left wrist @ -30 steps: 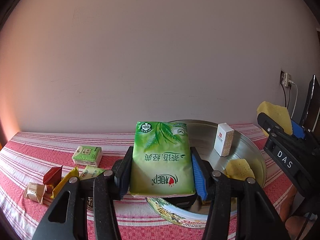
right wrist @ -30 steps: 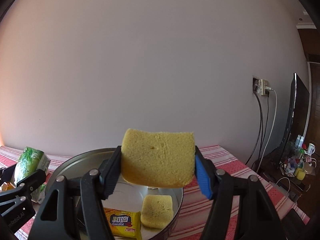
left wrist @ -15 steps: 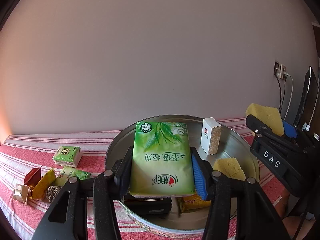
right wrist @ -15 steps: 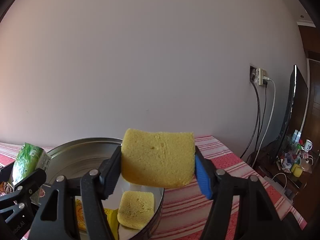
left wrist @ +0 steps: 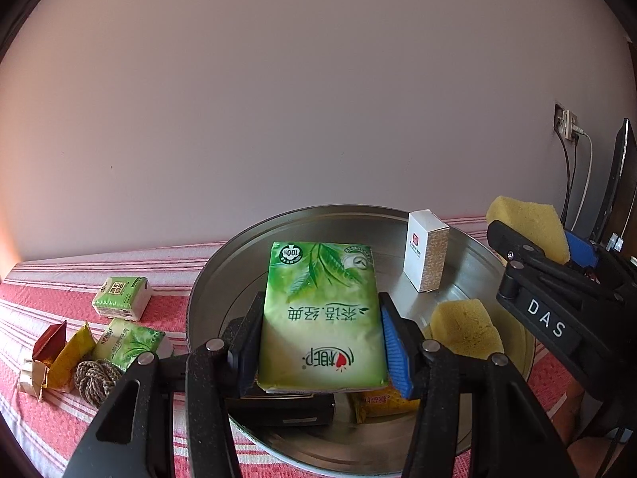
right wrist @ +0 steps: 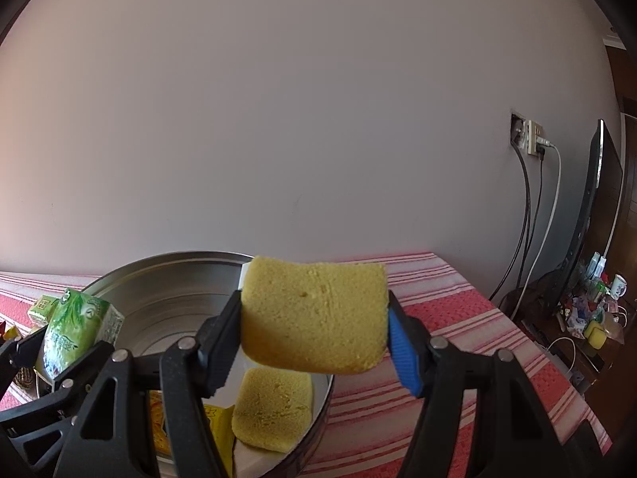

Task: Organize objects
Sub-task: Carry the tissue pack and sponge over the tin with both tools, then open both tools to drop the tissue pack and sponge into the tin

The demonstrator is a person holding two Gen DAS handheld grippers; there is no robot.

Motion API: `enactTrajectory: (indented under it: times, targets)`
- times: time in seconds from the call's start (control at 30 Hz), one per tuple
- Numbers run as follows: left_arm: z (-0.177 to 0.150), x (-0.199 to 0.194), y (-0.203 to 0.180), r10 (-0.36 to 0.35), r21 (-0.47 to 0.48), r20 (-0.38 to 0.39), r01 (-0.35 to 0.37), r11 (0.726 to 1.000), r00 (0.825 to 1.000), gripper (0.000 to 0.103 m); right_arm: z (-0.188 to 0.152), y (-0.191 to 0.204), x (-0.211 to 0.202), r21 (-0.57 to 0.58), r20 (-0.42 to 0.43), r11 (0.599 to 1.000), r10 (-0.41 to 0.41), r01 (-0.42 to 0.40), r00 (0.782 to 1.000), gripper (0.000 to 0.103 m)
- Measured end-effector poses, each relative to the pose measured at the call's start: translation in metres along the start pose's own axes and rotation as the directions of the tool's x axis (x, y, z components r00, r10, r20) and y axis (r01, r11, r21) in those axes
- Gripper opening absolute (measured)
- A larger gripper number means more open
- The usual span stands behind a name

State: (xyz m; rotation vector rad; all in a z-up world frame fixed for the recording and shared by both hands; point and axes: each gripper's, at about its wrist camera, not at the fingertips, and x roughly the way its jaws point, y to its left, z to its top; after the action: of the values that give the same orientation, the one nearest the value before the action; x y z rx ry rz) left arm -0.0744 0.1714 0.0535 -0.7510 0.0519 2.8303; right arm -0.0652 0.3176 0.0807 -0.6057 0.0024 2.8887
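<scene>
Green and glossy, the tissue pack sits clamped between the pads of our left gripper, held flat with its printed face up, in the air above the metal basin and not touching it. Our right gripper squeezes a yellow sponge by its two sides, hanging over the basin's right edge. We judge the step to be setting both into the basin, so we should lower each until it rests on something before letting the pads go; a soft pack dropped from height may slide or tip the white box standing upright near the far wall. Under the pack lie a dark flat item and a yellow packet, so it may come to rest on them. The sponge has an easier spot: beside the second sponge already lying on the basin floor. Both grippers tilt gently downward toward the basin, side by side, the right one close on the right in the left wrist view, so we should keep them from bumping as they descend. Outside the basin, on the striped cloth, two small green packs, some folded wrappers and a coil of twine remain to be gathered.
</scene>
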Motion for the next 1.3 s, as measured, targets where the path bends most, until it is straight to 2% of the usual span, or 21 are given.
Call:
enactTrajectory:
  times: [0.5, 0.7, 0.97, 1.07, 1.13, 1.17, 1.2, 1.23, 1.27, 1.3]
  targets:
    - [-0.002, 0.012, -0.002, 0.015, 0.016, -0.030, -0.015, 1.000, 0.999, 0.055, -0.005, 0.004, 0.004, -0.030, -0.026, 1.000, 0.006, -0.006, 1.000, 0.067]
    - [-0.003, 0.016, -0.002, 0.027, 0.026, -0.038, -0.026, 0.999, 0.999, 0.055, -0.012, 0.012, 0.014, -0.091, -0.075, 0.996, -0.017, 0.011, 0.997, 0.067]
    - [-0.008, 0.013, -0.010, 0.028, 0.031, -0.045, -0.027, 0.999, 0.999, 0.055, -0.016, 0.013, 0.021, -0.099, -0.109, 0.995, -0.008, -0.003, 0.994, 0.067]
    - [-0.009, 0.017, -0.009, 0.009, 0.023, -0.072, -0.008, 1.000, 0.997, 0.055, -0.017, 0.012, 0.025, -0.097, -0.123, 0.995, -0.004, -0.008, 0.992, 0.068]
    - [-0.011, 0.016, -0.007, 0.012, 0.014, -0.071, -0.011, 1.000, 0.997, 0.060, -0.018, 0.011, 0.026, -0.092, -0.119, 0.996, -0.003, -0.008, 0.993, 0.071]
    - [-0.011, 0.014, -0.005, 0.021, 0.000, -0.066, -0.021, 1.000, 0.998, 0.068, -0.018, 0.009, 0.026, -0.081, -0.118, 0.997, 0.004, -0.013, 0.993, 0.073]
    - [-0.012, 0.013, 0.000, 0.031, -0.021, -0.058, -0.032, 0.999, 0.998, 0.079, -0.018, 0.006, 0.026, -0.069, -0.118, 0.998, 0.008, -0.016, 0.993, 0.080]
    - [-0.012, 0.011, 0.003, 0.036, -0.045, -0.044, -0.038, 0.998, 0.998, 0.086, -0.017, 0.003, 0.026, -0.050, -0.118, 0.999, 0.013, -0.019, 0.993, 0.088]
    - [-0.011, 0.007, 0.008, 0.039, -0.068, -0.026, -0.041, 0.997, 0.999, 0.098, -0.016, -0.002, 0.025, -0.021, -0.111, 0.999, 0.027, -0.030, 0.993, 0.091]
    - [-0.010, 0.002, 0.012, 0.044, -0.086, -0.004, -0.044, 0.995, 0.999, 0.102, -0.014, -0.009, 0.022, 0.020, -0.096, 0.999, 0.052, -0.050, 0.994, 0.098]
